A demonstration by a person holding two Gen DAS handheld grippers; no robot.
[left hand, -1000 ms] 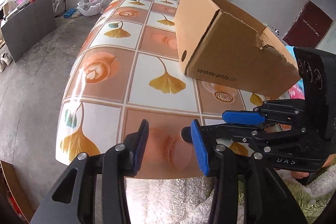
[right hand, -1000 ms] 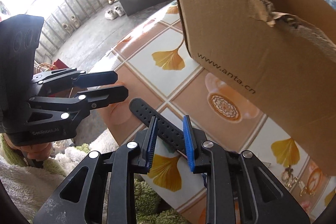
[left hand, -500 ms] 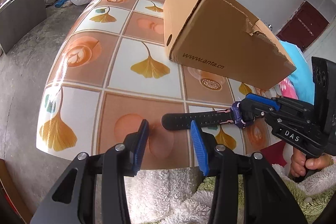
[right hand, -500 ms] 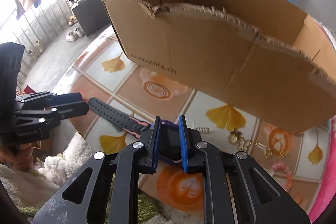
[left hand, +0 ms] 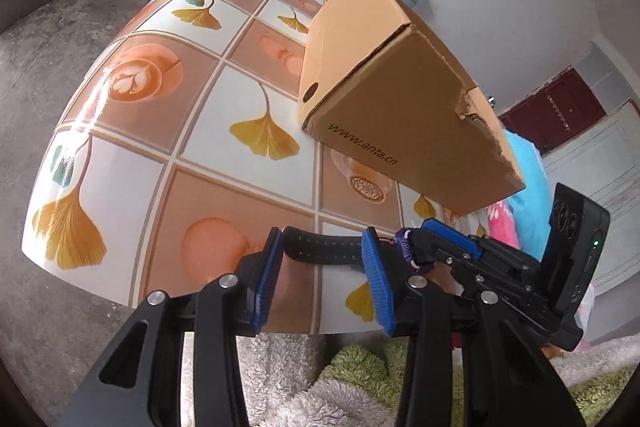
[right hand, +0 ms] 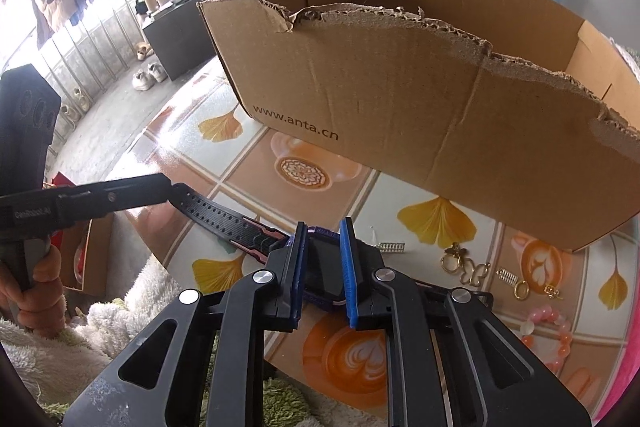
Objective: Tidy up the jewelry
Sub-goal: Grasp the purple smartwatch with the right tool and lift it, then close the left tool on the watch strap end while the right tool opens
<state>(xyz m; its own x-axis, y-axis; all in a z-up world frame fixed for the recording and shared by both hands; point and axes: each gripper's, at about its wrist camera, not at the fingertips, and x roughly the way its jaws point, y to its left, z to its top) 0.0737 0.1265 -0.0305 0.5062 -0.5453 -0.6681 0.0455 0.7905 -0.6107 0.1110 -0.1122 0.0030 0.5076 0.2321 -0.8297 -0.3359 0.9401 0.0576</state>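
I see the torn cardboard box (right hand: 400, 99) on the tiled table (left hand: 132, 131), open side up. My right gripper (right hand: 323, 267) clamps the wristwatch (right hand: 320, 267) by its rigid case, held above the table's near edge. The black perforated strap (left hand: 320, 251) looks light and floppy; it reaches between my left gripper's (left hand: 320, 287) parted jaws, seemingly ungripped.

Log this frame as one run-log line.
right gripper: shut on watch body | left gripper: open around strap end | box: open on table | loose jewelry: beside box
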